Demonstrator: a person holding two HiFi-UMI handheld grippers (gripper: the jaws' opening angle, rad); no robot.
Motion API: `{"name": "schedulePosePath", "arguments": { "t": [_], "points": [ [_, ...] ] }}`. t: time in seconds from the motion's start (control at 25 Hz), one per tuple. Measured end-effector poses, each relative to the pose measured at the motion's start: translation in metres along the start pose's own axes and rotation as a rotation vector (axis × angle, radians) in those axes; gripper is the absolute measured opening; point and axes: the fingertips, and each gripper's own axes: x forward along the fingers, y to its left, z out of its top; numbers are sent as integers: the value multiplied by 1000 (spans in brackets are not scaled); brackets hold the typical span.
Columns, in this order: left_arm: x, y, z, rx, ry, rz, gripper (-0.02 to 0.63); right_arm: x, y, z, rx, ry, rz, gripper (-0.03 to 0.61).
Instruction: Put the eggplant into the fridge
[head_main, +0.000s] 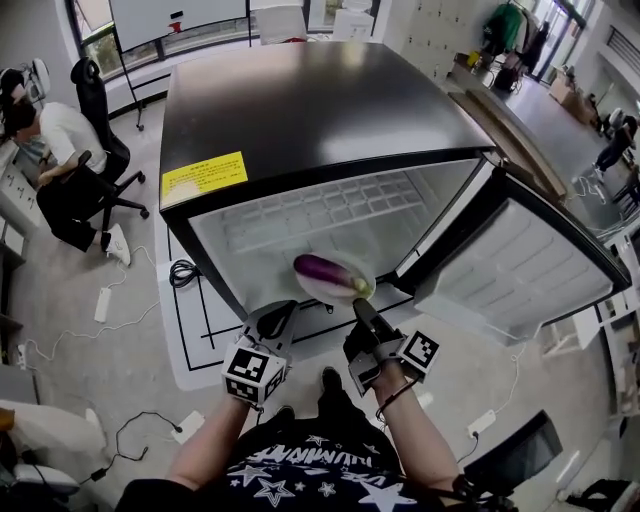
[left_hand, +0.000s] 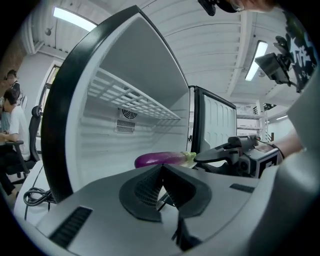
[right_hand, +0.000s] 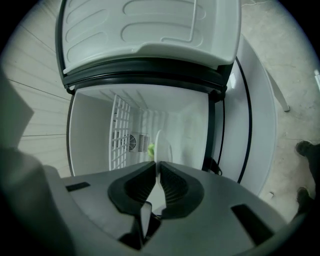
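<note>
A purple eggplant with a green stem lies on a white plate held at the mouth of the open fridge. My right gripper is shut on the plate's near rim. In the right gripper view the plate shows edge-on between the jaws, with the green stem just behind it. My left gripper hangs shut and empty to the left of the plate. From it I see the eggplant and the right gripper ahead. The fridge interior is white, with a wire shelf.
The fridge door stands wide open at the right. A yellow label is on the black fridge top. A person sits on an office chair at the left. Cables and a power strip lie on the floor.
</note>
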Motion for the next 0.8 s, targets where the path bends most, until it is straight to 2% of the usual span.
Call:
{"name": "schedulePosePath", "arguments": {
  "t": [0.4,0.64,0.8],
  "points": [
    [37,27,8,-14,-8,145,9,42,-11,31,-3,134,2,21],
    [51,46,11,-32,-23,239,9,73,-17,29,-5,246,15,21],
    [56,54,11,-47,-23,286,9,86,-24,25,13,260,4,21]
  ]
}}
